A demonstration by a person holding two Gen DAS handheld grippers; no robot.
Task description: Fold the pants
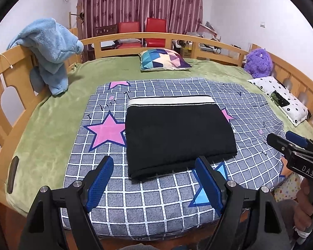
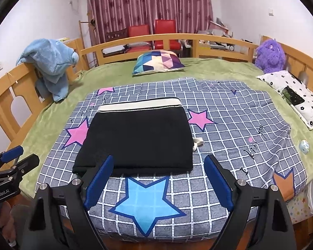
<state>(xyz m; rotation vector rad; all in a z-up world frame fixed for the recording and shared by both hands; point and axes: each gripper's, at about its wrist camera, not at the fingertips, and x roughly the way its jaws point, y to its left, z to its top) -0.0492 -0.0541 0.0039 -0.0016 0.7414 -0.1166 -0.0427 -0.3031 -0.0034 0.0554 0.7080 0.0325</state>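
- Left wrist view: the left gripper [image 1: 154,179] is filling the bottom of the frame with its blue-padded jaws spread wide and gripping nothing; both fingers are hanging above the checked quilt [image 1: 156,204].
- The black pants [image 1: 177,137] are lying in the centre of the frame as a folded rectangle, the cream waistband [image 1: 170,101] sitting along the upper edge, and the lower edge is showing just above the fingertips, apart from them.
- The right gripper [image 1: 283,141] is poking in from the right edge, its jaws a little apart and empty.
- A blue plush blanket [image 1: 52,50] is draping over the wooden bed rail [image 1: 2,70] at upper left; a geometric-patterned pillow [image 1: 164,59] is resting at top centre, and a purple plush toy [image 1: 258,62] is sitting at upper right.
- Right wrist view: the right gripper [image 2: 158,181] is occupying the bottom centre, jaws wide apart and holding nothing, framing a blue star [image 2: 146,206] printed on the quilt.
- The pants [image 2: 139,139] are sitting left of centre, with the left finger overlapping their lower edge in the picture; whether it is touching the fabric is unclear.
- The left gripper [image 2: 18,156] is showing at the left edge, slightly parted and empty.
- A flowered white pillow [image 2: 294,95] is lying at the right.
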